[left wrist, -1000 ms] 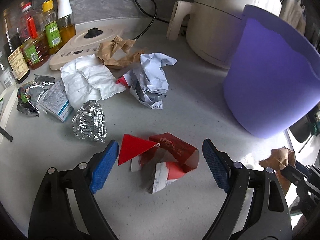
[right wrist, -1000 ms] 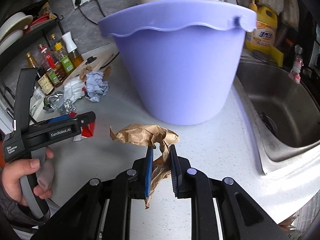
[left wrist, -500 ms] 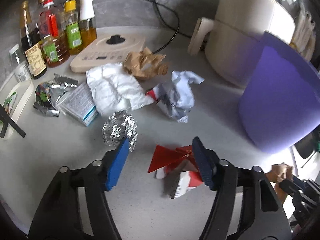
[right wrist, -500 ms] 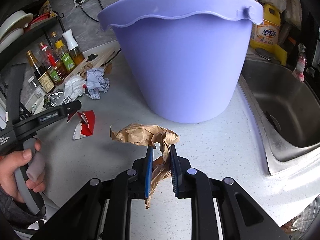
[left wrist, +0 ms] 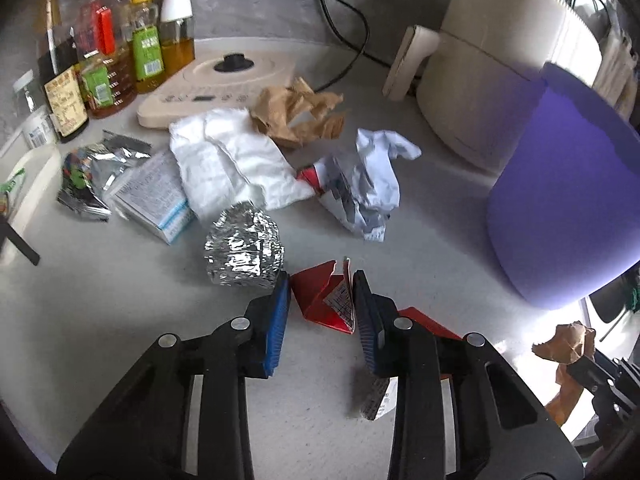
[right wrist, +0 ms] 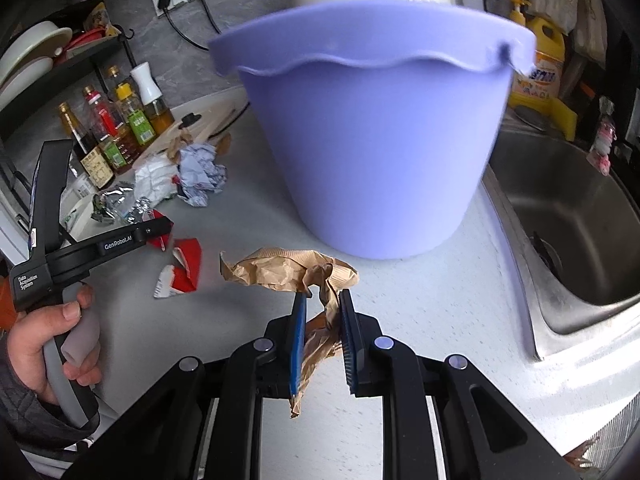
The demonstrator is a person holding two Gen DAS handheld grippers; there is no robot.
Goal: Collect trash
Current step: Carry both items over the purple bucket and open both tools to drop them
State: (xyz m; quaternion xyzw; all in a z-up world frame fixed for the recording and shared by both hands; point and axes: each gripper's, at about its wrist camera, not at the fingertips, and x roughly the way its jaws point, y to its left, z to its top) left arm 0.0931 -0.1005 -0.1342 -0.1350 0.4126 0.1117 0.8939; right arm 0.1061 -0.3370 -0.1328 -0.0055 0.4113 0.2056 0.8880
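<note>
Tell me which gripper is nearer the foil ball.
Left. The left gripper sits right beside the foil ball, jaws around the red carton. The right gripper holds brown paper by the purple bucket.

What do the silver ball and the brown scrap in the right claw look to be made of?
Silver ball: crumpled metal foil by the look, shiny, with sharp mirror-like facets. Brown scrap: likely kraft paper, matte, with fine ribbing and stiff creases, pinched in the right claw.

At the left of the right wrist view, the left tongs [right wrist: 158, 230] carry "GenRobot.AI" on the arm and "Data Acquisition System" on the body. Bottle labels [right wrist: 96, 162] are illegible.
</note>
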